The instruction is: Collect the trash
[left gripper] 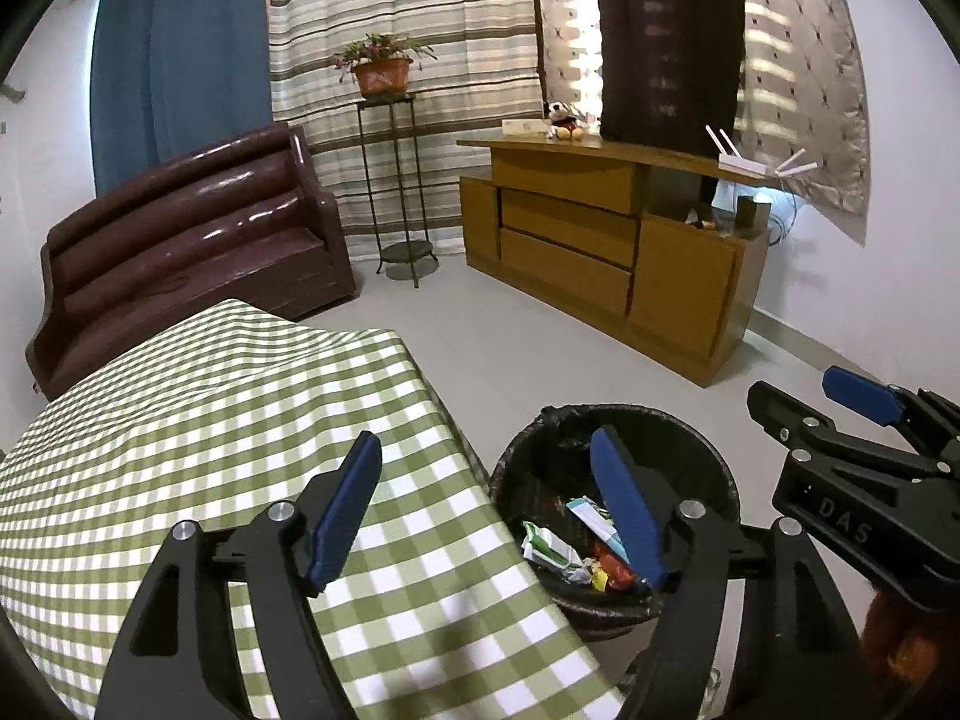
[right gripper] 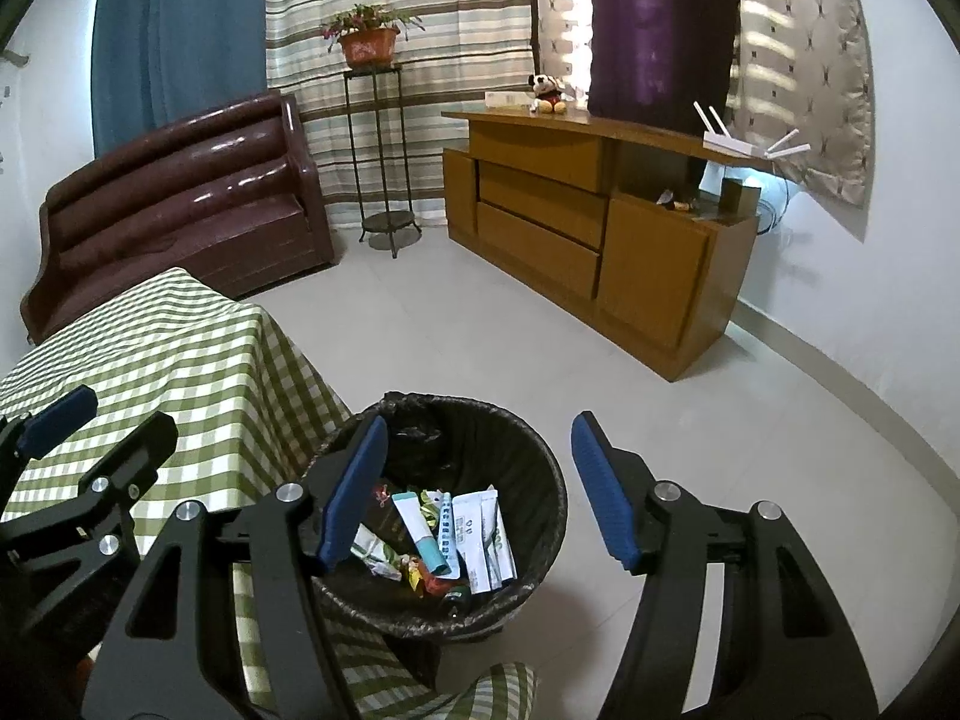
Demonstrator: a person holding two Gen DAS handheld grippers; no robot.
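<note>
- Both grippers were over the corner where the checked tablecloth point(left gripper: 180, 420) met the black bin point(right gripper: 528, 450), and neither held anything.
- On the left, the cloth-covered table showed no litter on the part in view; whether more lay out of frame I could not tell.
- Next along, the left gripper point(left gripper: 486, 510) stood released, its blue pads well apart with only cloth and bin rim seen through the gap.
- In the middle, the trash point(right gripper: 456, 540) lay at the bottom of the lined bin: wrappers, sachets and a small tube, heaped loosely.
- Further right, the right gripper point(right gripper: 480, 492) was likewise unclenched over the bin mouth, nothing between its pads.
- By my judgement the step in hand was the release over the bin, and it looked complete, since both sets of pads were bare.
- To finish it well, the hands should lift straight clear, keeping the fingers off the thin liner so it is not dragged from the rim.
- A look across the table for stragglers would come next.
</note>
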